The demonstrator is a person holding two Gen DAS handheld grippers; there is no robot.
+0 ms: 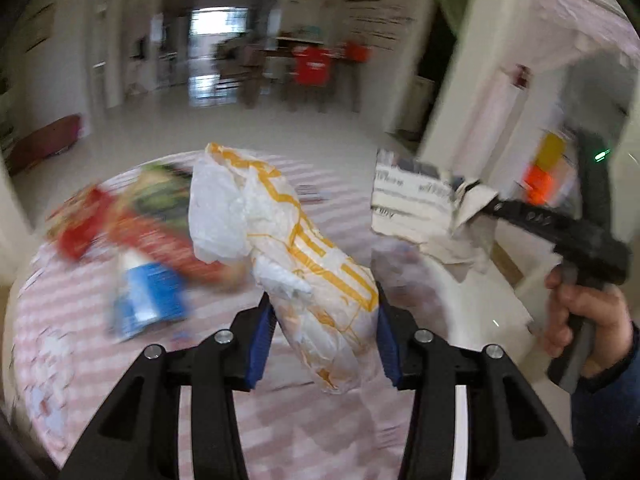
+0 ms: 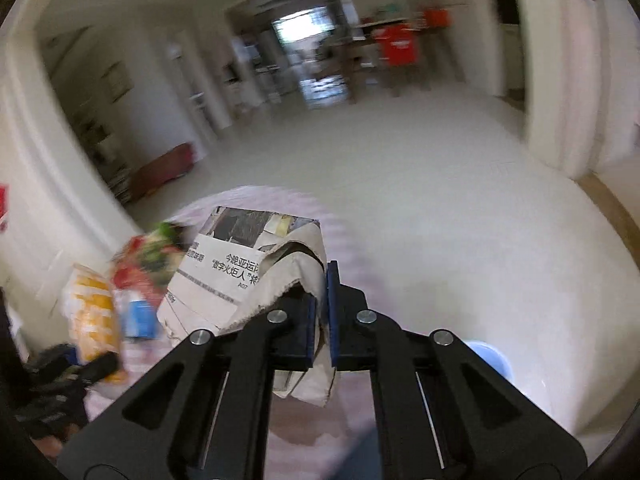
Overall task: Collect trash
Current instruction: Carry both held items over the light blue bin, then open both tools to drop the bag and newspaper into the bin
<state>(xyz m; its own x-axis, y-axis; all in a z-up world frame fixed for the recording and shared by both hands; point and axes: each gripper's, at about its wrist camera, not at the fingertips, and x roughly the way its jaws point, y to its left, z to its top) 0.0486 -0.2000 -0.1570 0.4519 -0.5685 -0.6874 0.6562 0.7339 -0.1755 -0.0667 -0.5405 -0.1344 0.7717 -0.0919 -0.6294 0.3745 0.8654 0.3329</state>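
In the left wrist view, my left gripper (image 1: pixel 324 336) is shut on a crumpled white and yellow plastic bag (image 1: pixel 288 240), which hangs above the round table with the pink striped cloth (image 1: pixel 60 320). Blurred red and green snack wrappers (image 1: pixel 132 216) and a blue and white carton (image 1: pixel 148 300) lie on the cloth. At the right of that view, a hand (image 1: pixel 580 312) holds my right gripper (image 1: pixel 480 200). In the right wrist view, the right gripper (image 2: pixel 322 312) is shut on a torn piece of newspaper (image 2: pixel 240 272), with the yellow bag (image 2: pixel 94 320) at the lower left.
A pale blue bucket (image 2: pixel 486 356) stands on the light floor, partly hidden behind my right gripper's finger. A white door frame and wall (image 1: pixel 500 80) rise close on the right. A dark red bench (image 1: pixel 44 144) sits by the left wall. Far off are chairs with red cloth (image 1: pixel 312 64).
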